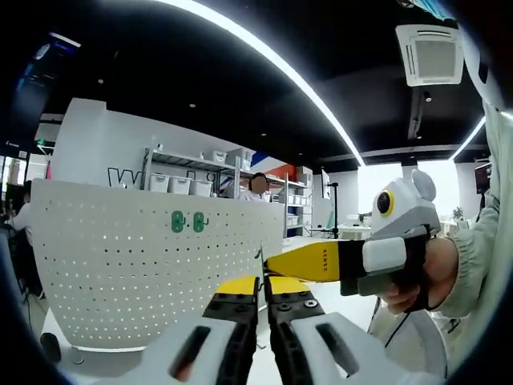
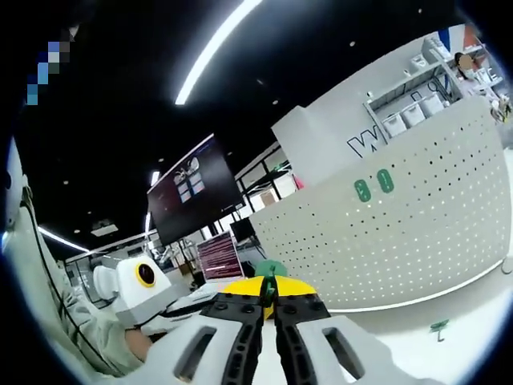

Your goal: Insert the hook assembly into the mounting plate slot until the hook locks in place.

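The white perforated mounting plate [image 1: 144,273] stands upright ahead of my left gripper [image 1: 261,282], whose yellow-tipped jaws are shut with nothing seen between them. Two green hooks [image 1: 187,222] hang side by side high on the plate. My right gripper [image 1: 309,261] comes in from the right, held by a hand, its tip just above my left jaws. In the right gripper view, my right gripper [image 2: 270,287] is shut on a green hook piece [image 2: 270,268]. The plate [image 2: 417,241] stands to its right with the two hooks [image 2: 373,185] on it. My left gripper [image 2: 140,285] shows at lower left.
A small green part [image 2: 438,326] lies on the white table [image 2: 473,321] in front of the plate. Shelves with white bins [image 1: 188,183] and a person stand behind the plate. A large dark screen [image 2: 192,188] hangs further back.
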